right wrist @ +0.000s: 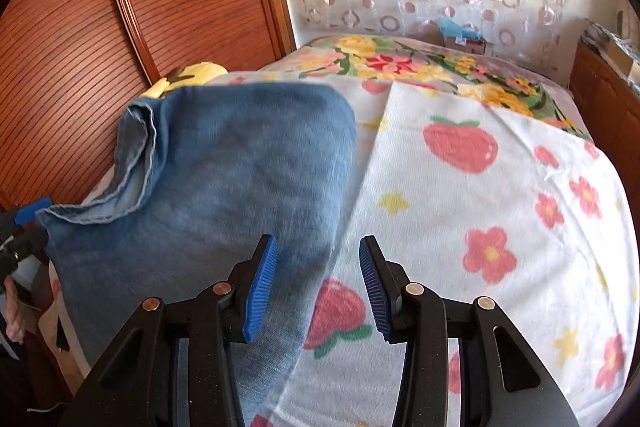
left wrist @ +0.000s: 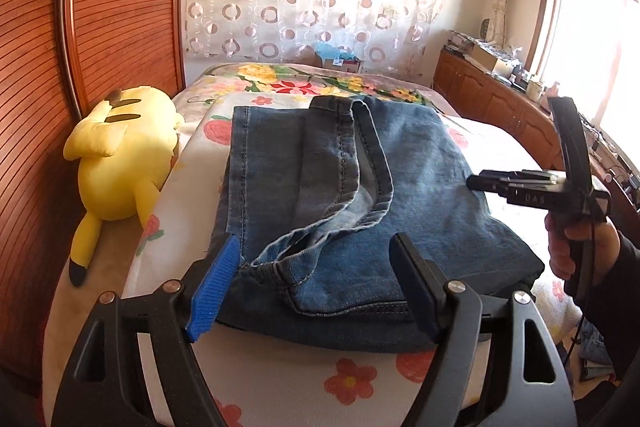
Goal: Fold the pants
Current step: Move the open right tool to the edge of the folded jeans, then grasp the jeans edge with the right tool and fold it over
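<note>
Folded blue jeans (left wrist: 360, 187) lie on the flower-print bed cover, a hem and seam curling across the top layer. My left gripper (left wrist: 316, 267) is open wide over the near edge of the jeans, its blue pads (left wrist: 216, 287) standing clear of the cloth on either side. My right gripper (right wrist: 318, 287) is open above the right edge of the jeans (right wrist: 220, 187), with denim under the left finger and bed cover under the right one; nothing is pinched. In the left wrist view the right gripper (left wrist: 476, 183) hovers over the jeans' right side, held by a hand (left wrist: 568, 247).
A yellow plush toy (left wrist: 120, 155) lies left of the jeans against the wooden slatted panel (left wrist: 100, 27). The strawberry bed cover (right wrist: 480, 207) stretches to the right. A wooden cabinet (left wrist: 500, 95) with clutter runs along the right wall under a bright window.
</note>
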A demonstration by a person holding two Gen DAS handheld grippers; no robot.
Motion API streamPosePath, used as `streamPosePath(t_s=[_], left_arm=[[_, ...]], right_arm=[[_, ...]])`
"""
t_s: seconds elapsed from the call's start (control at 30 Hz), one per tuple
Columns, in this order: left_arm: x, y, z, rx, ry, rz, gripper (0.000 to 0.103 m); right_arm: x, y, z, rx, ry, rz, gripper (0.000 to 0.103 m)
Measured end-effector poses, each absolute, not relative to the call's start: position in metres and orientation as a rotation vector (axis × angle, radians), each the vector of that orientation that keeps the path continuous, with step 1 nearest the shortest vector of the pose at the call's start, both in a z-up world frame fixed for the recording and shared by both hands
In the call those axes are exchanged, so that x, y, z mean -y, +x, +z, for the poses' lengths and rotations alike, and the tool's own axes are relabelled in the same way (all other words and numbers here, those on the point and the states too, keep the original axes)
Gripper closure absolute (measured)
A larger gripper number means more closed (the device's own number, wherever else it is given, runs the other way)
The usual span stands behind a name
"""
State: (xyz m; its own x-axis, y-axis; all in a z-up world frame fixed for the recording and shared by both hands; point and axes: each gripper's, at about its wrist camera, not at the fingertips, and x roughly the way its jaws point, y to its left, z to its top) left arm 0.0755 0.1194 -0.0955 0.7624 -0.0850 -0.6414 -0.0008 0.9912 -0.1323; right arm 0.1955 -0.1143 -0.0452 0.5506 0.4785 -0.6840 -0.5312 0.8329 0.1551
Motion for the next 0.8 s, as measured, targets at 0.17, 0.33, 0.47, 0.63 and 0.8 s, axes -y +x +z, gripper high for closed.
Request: streamPosePath(t_s=[0.17, 0.33, 0.47, 0.63, 0.8], left_arm=[[-0.123, 0.075, -0.097, -0.698, -0.140, -0.031, 0.025], [-0.125, 0.076, -0.099, -0.699, -0.146, -0.021, 0.025], [-0.127, 0.076, -0.101, -0.704, -0.146, -0.017, 0.025], [-0.126, 0.077, -0.102, -0.708, -0.141, -0.014, 0.025], [-0.126, 0.078, -0.103, -0.702, -0.138, -0.014, 0.025]], right_arm=[[0.118, 0.204, -0.057, -0.803, -0.049, 0.611, 0.059], [0.111, 0.209, -0.068, -0.822, -0.040, 0.624, 0.059], [0.107, 0.214, -0.077, -0.832, -0.031, 0.633, 0.059], [0.108, 0.220, -0.079, -0.844, -0.024, 0.640, 0.062], [0.103, 0.219, -0.076, -0.837, -0.051, 0.659, 0.087]])
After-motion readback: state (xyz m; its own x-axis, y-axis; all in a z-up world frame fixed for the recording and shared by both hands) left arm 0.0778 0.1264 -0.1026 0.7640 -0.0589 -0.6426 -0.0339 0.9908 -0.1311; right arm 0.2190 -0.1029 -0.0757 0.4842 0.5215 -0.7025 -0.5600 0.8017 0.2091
